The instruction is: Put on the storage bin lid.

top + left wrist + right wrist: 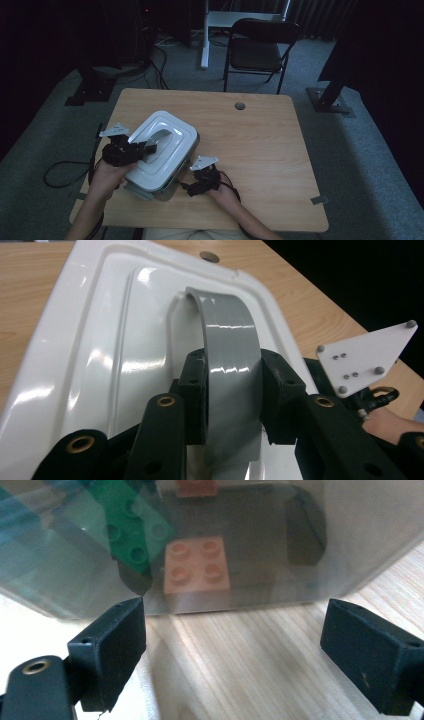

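Sitting near the table's front-left corner was a lidded storage box (160,155), with a glossy white lid (100,350) over a translucent body (310,540). It was judged rigid and fairly light, its smooth plastic likely slippery for hard jaws, so the arched grey handle (230,350) on the lid was taken as the sensible hold. That handle was pinched between the jaws of the left gripper (232,390), which were closed against its 2 edges. The right gripper (232,650) was held just beside the box's near side wall, its jaws spread wide with nothing between them. In the right gripper view, toy bricks were made out through the wall: a pink brick (197,565) with 4 studs and a green brick (132,530). From the high view, the wooden table (260,150) and a folding chair (257,47) beyond it were seen.
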